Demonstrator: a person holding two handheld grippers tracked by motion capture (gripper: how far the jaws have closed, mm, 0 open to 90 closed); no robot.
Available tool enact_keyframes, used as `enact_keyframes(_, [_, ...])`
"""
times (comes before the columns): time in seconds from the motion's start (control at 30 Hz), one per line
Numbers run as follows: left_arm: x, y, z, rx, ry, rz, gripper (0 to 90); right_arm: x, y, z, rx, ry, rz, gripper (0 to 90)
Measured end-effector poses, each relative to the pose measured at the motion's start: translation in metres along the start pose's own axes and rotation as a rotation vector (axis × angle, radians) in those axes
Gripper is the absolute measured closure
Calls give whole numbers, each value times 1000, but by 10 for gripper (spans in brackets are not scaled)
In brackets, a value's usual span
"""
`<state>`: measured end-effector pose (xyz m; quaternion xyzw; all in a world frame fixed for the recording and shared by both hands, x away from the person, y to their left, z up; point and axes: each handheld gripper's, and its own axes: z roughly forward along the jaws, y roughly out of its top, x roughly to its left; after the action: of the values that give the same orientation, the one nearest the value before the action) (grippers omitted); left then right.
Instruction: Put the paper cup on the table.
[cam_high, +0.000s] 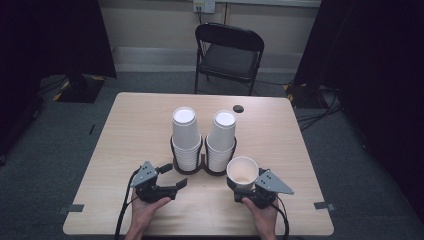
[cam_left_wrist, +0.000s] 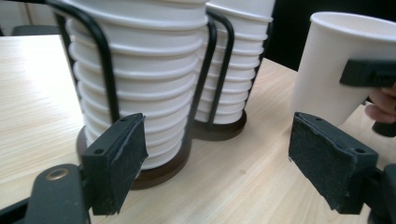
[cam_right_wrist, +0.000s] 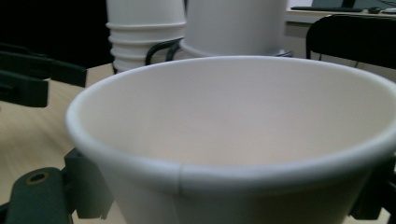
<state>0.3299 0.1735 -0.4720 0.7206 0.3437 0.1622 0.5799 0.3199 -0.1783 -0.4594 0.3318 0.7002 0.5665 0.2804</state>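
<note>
Paper is thin: my right claw (cam_high: 248, 189) grips a single white paper cup (cam_high: 242, 172) upright beside the two cup stacks in their black wire holder (cam_high: 202, 161); squeezing harder could crumple it. My left claw (cam_high: 169, 176) gapes empty above the wooden tabletop (cam_high: 135, 130).

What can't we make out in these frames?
- Single cup base: right gripper view, cut off by the bottom edge.
- Cup count in the two stacks: left gripper view, tops cropped, holder wires cross them.
- Dark round thing on the table: high view, too small.
</note>
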Motion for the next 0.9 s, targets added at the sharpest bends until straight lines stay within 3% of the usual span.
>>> enact_keyframes(0.33, [6, -5, -1, 0, 34, 15, 158, -28, 10, -4, -12, -68, 26, 119])
enact_keyframes(0.37, [7, -8, -2, -4, 57, 12, 157, -33, 12, -3, -21, -88, 32, 119])
enact_keyframes(0.43, [7, -10, -2, -8, 63, 7, 158, -35, 12, -2, -20, -98, 37, 119])
enact_keyframes(0.53, [6, -17, -5, -32, 75, -17, 157, -42, 13, 1, -15, -116, 48, 119])
enact_keyframes(0.63, [4, -21, -7, -45, 128, -1, 156, -50, 16, 9, -8, -145, 41, 121])
enact_keyframes(0.9, [1, -26, -3, -60, 166, 29, 155, -71, 19, 28, -10, -158, 58, 121])
